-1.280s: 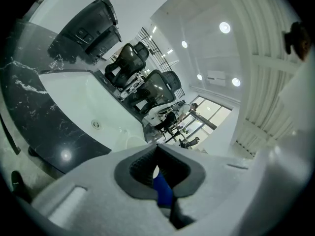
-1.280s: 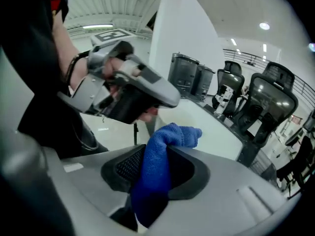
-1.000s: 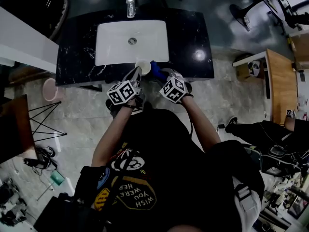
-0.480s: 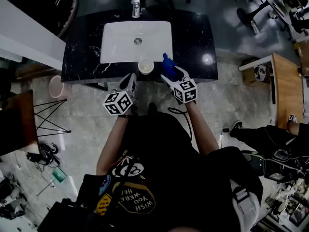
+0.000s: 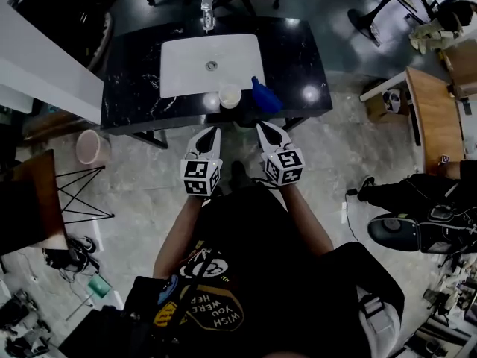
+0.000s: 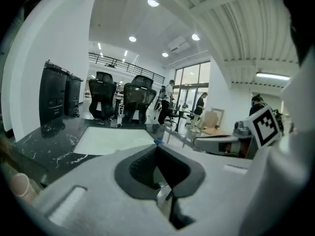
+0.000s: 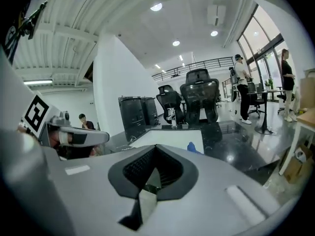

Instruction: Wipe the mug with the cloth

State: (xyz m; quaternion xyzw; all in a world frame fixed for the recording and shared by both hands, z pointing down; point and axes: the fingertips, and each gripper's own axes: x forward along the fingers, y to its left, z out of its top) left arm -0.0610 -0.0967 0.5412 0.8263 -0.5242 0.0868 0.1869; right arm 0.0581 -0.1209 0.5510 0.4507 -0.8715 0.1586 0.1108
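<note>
A pale mug (image 5: pixel 229 95) stands on the black marble counter (image 5: pixel 134 73), at its front edge just below the white sink (image 5: pixel 186 66). The blue cloth (image 5: pixel 265 97) lies bunched to the mug's right and also peeks over the jaws in the right gripper view (image 7: pixel 193 147). Both grippers hang over the floor, short of the counter. My left gripper (image 5: pixel 211 131) (image 6: pixel 156 144) is shut and holds nothing. My right gripper (image 5: pixel 263 128) (image 7: pixel 156 146) is also shut and holds nothing. The jaws hide the mug in both gripper views.
A faucet (image 5: pixel 207 12) stands behind the sink. A pink bin (image 5: pixel 91 147) sits on the floor at the counter's left, with a wooden table (image 5: pixel 436 118) to the right. Office chairs (image 7: pixel 199 102) and people stand beyond the counter.
Both grippers have drawn back from the counter toward the person. The left has come away from the mug and the right from the cloth; both things stay at the counter's front edge.
</note>
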